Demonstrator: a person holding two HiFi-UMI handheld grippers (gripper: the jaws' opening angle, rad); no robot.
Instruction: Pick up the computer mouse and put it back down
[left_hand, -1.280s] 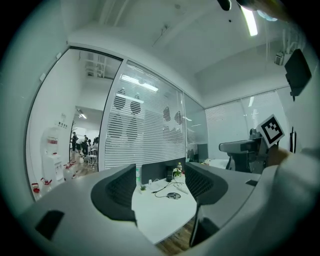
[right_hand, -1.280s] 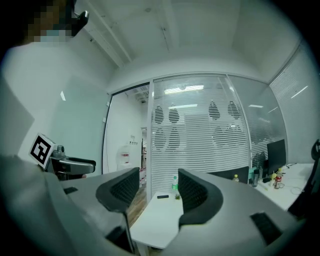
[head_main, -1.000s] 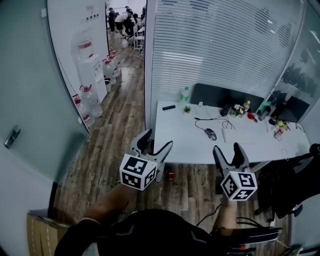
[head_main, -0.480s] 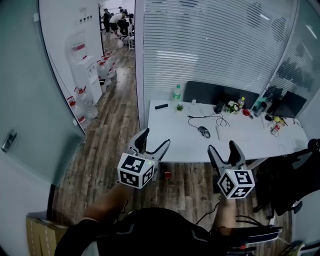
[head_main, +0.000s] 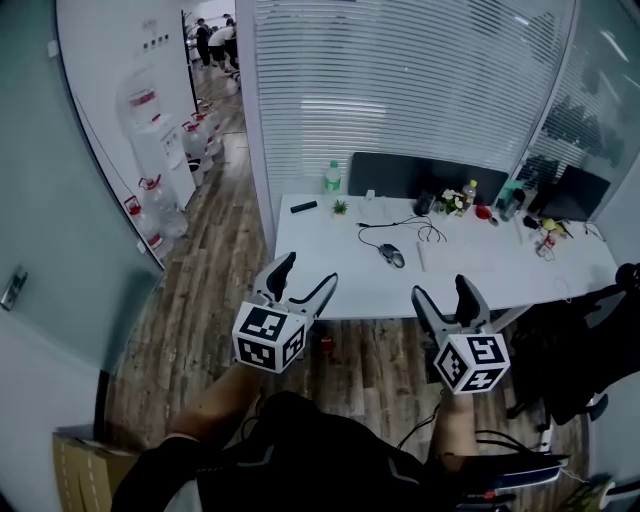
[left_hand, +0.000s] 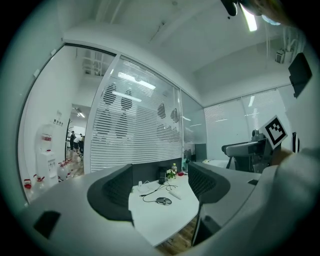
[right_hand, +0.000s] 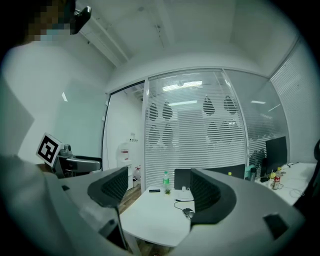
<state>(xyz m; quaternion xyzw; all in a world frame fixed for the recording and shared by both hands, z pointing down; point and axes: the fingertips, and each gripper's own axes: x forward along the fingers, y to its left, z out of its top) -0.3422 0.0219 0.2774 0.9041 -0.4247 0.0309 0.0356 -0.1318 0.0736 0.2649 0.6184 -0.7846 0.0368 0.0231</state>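
Closer now than a second ago: the white tabletop (head_main: 480, 272) and its computer mouse (head_main: 391, 257) have slid leftward and nearer in the head view, while both tongs stay raised over the wood-plank floor (head_main: 200, 300). Left tongs (head_main: 307, 275) and right tongs (head_main: 441, 292) are both released, jaws spread wide with nothing between them but the far-off tabletop. The mouse, a small, dark, low oval, rests well ahead of the tongs, roughly between their two lines, and its thin black cable (head_main: 375, 232) loops away beyond it. None of the task looks done: approach, grasp, lift and set-down all remain. The tongs' pads (left_hand: 112, 192) are matte black and finely ribbed, set in smooth grey plastic, and the tabletop is flat, pale and smooth with a rounded near corner.
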